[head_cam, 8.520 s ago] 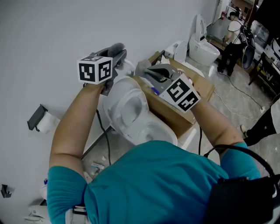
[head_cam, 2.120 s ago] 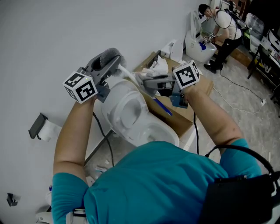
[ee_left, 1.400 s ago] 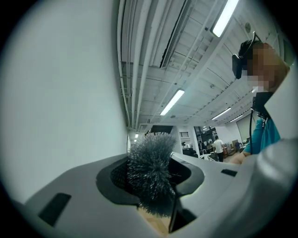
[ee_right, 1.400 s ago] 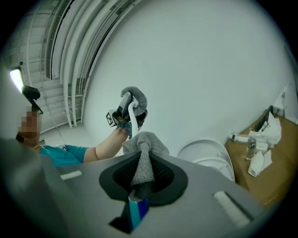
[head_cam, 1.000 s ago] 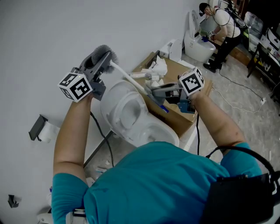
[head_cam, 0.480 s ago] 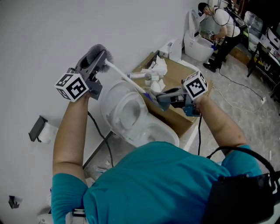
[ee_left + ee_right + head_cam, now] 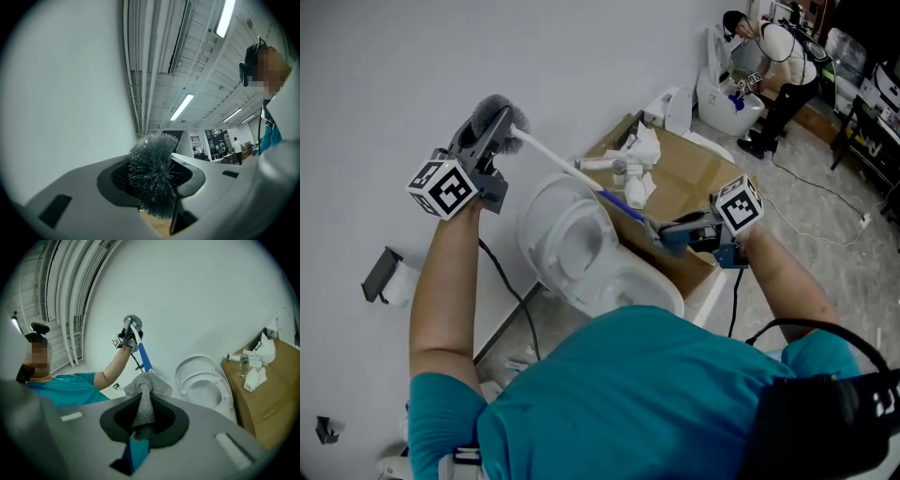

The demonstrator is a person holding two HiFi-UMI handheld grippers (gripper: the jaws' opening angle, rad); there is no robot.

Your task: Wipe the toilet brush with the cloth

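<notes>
**Brush held at both ends over the toilet, cloth on the handle**

So the left tongs (image 7: 493, 127) are up by the wall, to the left of and above the toilet (image 7: 542, 208). They're clamped on the toilet brush (image 7: 548, 153) by its grey bristle head. In the left gripper view the bristles fill the gap between the jaws, which stand partway apart because the head is that fat.

From there the handle slopes down across the raised toilet lid, white first and then blue. It ends at the right tongs (image 7: 666, 230), just off the toilet's right side. Those are pinched nearly together on a grey cloth (image 7: 143, 390). A fold of it runs down between the jaws, and the bunched top sits right on the blue end of the handle. I can't tell if the handle itself reaches in between the pads or only the cloth does.

Containers: the toilet has its lid and seat up and the bowl is plain white inside. Right beside it on the right is a closed cardboard box (image 7: 698, 178). A small bottle (image 7: 243, 363) and some crumpled white rags (image 7: 255, 377) lie on top of it, near the wall end
</notes>
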